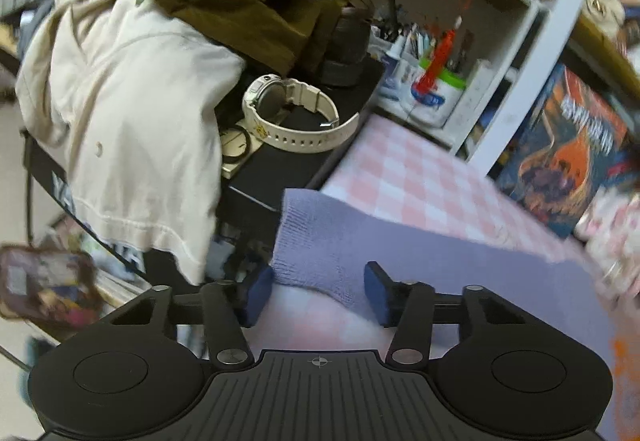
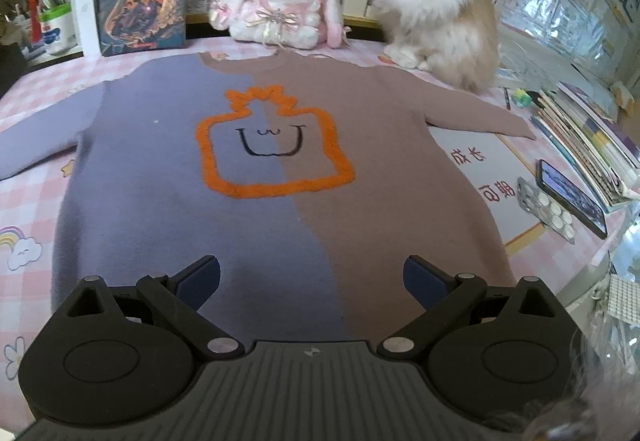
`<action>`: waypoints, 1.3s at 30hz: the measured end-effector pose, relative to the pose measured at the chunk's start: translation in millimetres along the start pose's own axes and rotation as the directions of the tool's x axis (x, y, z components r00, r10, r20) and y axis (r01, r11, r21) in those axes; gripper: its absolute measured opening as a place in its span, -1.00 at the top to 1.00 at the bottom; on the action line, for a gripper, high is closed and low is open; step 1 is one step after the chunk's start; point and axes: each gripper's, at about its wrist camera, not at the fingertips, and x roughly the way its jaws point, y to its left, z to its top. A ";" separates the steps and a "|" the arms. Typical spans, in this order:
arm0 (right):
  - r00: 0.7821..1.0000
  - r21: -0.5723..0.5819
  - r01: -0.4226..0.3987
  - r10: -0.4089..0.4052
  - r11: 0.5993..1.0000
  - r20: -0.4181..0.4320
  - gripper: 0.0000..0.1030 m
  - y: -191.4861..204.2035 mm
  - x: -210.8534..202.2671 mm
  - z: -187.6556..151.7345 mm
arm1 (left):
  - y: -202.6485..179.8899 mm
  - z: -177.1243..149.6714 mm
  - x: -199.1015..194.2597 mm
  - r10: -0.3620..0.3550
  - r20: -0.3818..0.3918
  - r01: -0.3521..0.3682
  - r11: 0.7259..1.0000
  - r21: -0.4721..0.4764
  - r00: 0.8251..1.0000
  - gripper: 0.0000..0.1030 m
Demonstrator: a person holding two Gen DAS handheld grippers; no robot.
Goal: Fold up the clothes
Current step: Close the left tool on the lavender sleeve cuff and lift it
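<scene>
A sweater (image 2: 280, 177), half lilac, half brown, lies flat on a pink checked table (image 2: 28, 201). At its left cuff (image 1: 316, 249), the left gripper (image 1: 316, 291) straddles the knit, jaws part-closed, pads not yet pressing. Over the hem, the right gripper (image 2: 312, 279) hangs released. A cat (image 2: 436, 1) sits behind.
</scene>
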 end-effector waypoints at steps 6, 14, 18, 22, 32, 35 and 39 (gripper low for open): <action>1.000 0.000 0.007 -0.007 1.000 -0.008 -0.92 0.1 3.8 3.5 | -8.7 -2.2 7.1 -0.089 -0.014 0.088 0.994 -0.071 0.996 0.19; 1.000 0.005 0.010 -0.010 1.000 -0.005 -0.92 -0.7 6.0 6.1 | -16.4 -3.1 16.0 -0.099 -0.033 0.095 0.991 -0.099 0.995 0.19; 1.000 0.013 0.018 -0.018 1.000 -0.005 -0.92 -2.8 4.9 5.5 | -1.7 4.6 17.7 -0.057 -0.014 0.054 0.984 -0.170 0.998 0.41; 1.000 0.024 0.025 -0.025 0.999 -0.001 -0.92 -5.6 2.9 5.3 | 7.1 8.6 20.7 -0.035 -0.025 0.029 0.979 -0.200 0.999 0.72; 1.000 0.026 0.022 -0.022 0.999 0.011 -0.92 -11.1 0.2 4.6 | 11.1 10.1 19.1 -0.046 -0.007 0.044 0.980 -0.193 0.999 0.95; 1.000 0.027 0.021 -0.022 0.999 0.013 -0.92 -14.4 -0.1 4.3 | 3.6 13.3 12.0 -0.062 0.025 0.065 0.983 -0.172 0.998 0.95; 1.000 0.032 0.016 -0.016 0.999 0.016 -0.92 -21.8 0.4 4.0 | -12.7 18.7 1.0 -0.091 0.066 0.100 0.985 -0.138 0.994 0.95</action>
